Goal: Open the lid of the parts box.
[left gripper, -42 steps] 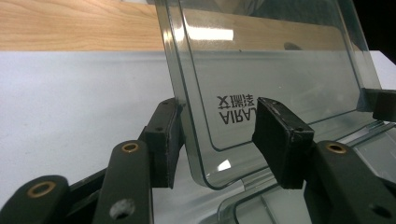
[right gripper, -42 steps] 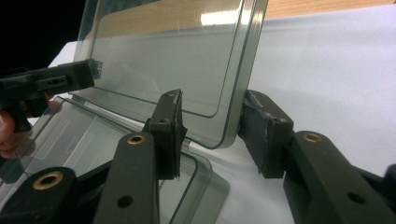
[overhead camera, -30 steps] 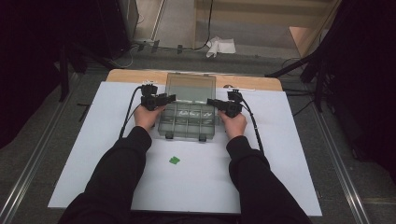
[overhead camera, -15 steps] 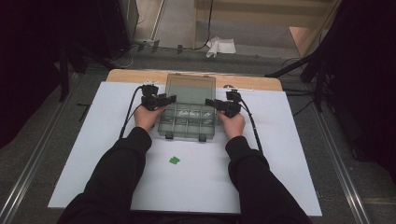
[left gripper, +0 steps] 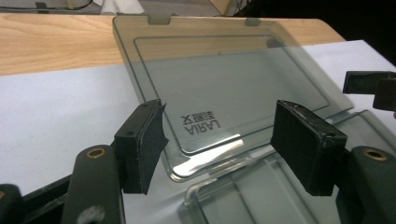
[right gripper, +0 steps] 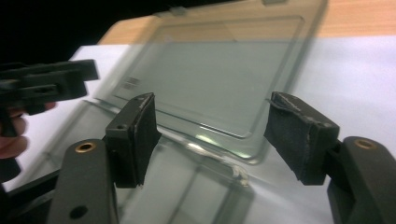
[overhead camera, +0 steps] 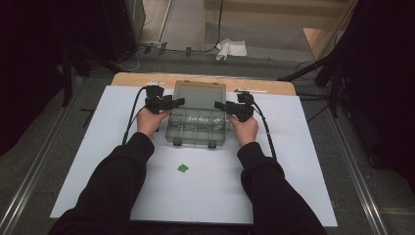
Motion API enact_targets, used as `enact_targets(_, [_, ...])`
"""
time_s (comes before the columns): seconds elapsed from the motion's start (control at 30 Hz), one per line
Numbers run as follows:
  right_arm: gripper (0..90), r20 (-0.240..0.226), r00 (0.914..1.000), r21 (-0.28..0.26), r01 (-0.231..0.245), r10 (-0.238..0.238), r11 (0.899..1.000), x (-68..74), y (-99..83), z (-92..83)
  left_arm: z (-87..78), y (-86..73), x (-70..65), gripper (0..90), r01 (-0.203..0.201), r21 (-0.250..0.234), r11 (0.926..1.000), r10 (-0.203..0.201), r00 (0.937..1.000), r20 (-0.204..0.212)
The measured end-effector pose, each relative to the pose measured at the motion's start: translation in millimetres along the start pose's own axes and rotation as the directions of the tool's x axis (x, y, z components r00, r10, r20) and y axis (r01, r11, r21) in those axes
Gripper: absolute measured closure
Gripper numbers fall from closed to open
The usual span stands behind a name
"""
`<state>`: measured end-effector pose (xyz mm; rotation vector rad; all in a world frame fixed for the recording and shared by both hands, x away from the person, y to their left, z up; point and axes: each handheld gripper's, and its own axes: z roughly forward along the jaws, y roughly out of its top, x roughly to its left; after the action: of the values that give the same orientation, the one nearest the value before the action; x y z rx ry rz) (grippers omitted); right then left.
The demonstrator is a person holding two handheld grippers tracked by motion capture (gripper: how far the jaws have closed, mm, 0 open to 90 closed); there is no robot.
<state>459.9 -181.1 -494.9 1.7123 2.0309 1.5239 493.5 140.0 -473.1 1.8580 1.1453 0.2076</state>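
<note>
Jaws wide on both: from above I hold the left gripper and right gripper at either short side of the clear organizer box, its long axis left-right on the white sheet, open lid lying back on the far side. Left gripper view: lid just beyond my jaws. Right gripper view: the same lid, room all round.

A clear plastic box sits near the far edge of the white sheet on the table, its lid swung open toward the wooden far edge. The left gripper and right gripper flank the box's far corners, pointing inward at each other. A small green piece lies on the sheet, nearer the front edge.
</note>
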Motion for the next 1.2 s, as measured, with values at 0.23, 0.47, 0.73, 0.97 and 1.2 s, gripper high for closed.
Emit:
enact_targets(0.23, [34.6, -0.025, 0.9988, -0.003, 0.042, -0.042, 0.999, 10.9, 5.4, -13.4, -11.5, 2.7, -4.4, 33.3, -0.020, 0.047, 0.9987, 0.017, 0.9986, 0.051])
enact_targets(0.47, [34.0, -0.030, 0.9962, 0.021, 0.082, -0.082, 0.996, 20.9, 1.2, -20.0, -22.3, 3.1, -12.6, 33.3, -0.059, 0.081, 0.9949, 0.052, 0.9944, 0.092])
enact_targets(0.73, [32.9, -0.064, 0.9915, 0.054, 0.117, -0.113, 0.992, 30.6, -2.9, -26.1, -32.0, -3.4, -24.3, 33.2, -0.111, 0.112, 0.9876, 0.096, 0.9873, 0.126])
enact_targets(0.97, [33.0, -0.087, 0.9878, 0.077, 0.136, -0.129, 0.988, 36.4, -8.6, -31.2, -39.3, -10.7, -27.0, 33.2, -0.129, 0.137, 0.9821, 0.109, 0.9834, 0.145])
enact_targets(1.2, [32.8, -0.110, 0.9805, 0.078, 0.172, -0.162, 0.982, 44.6, -15.1, -35.4, -44.3, -18.8, -29.8, 33.2, -0.166, 0.161, 0.9729, 0.142, 0.9785, 0.149])
